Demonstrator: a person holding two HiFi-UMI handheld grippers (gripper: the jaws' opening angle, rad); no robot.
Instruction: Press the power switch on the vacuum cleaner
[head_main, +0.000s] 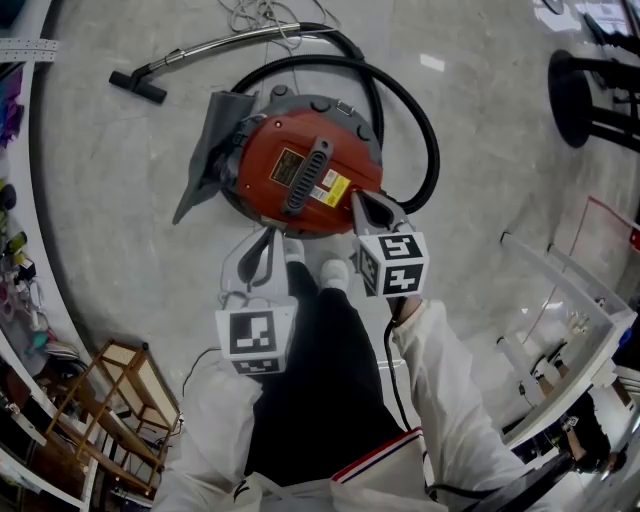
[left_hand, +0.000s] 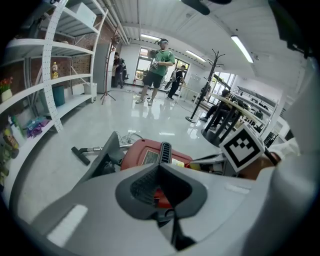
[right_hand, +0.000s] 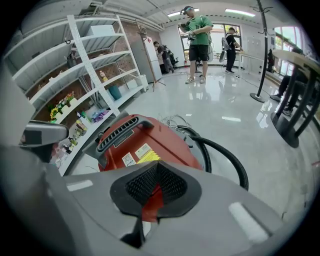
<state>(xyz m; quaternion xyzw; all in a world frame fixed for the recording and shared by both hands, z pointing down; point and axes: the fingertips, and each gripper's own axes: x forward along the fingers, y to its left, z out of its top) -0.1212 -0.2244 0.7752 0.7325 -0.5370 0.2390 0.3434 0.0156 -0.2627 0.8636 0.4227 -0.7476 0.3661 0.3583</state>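
Vacuum cleaner – a red canister with a black handle and a yellow label – sits on the pale floor, at 12 o'clock from the person's shoes. Its black hose loops round the 3 o'clock side, and the wand lies off at 11 o'clock. The right gripper is clenched on nothing, pads pressed together, with its tip over the canister's rim at about 4 o'clock; whether it touches cannot be told. The left gripper, likewise clenched and empty, hangs over bare floor just short of the canister at 7 o'clock. In the right gripper view, white shelves line the 9 o'clock wall, and a person in a green shirt stands far off at 12 o'clock.
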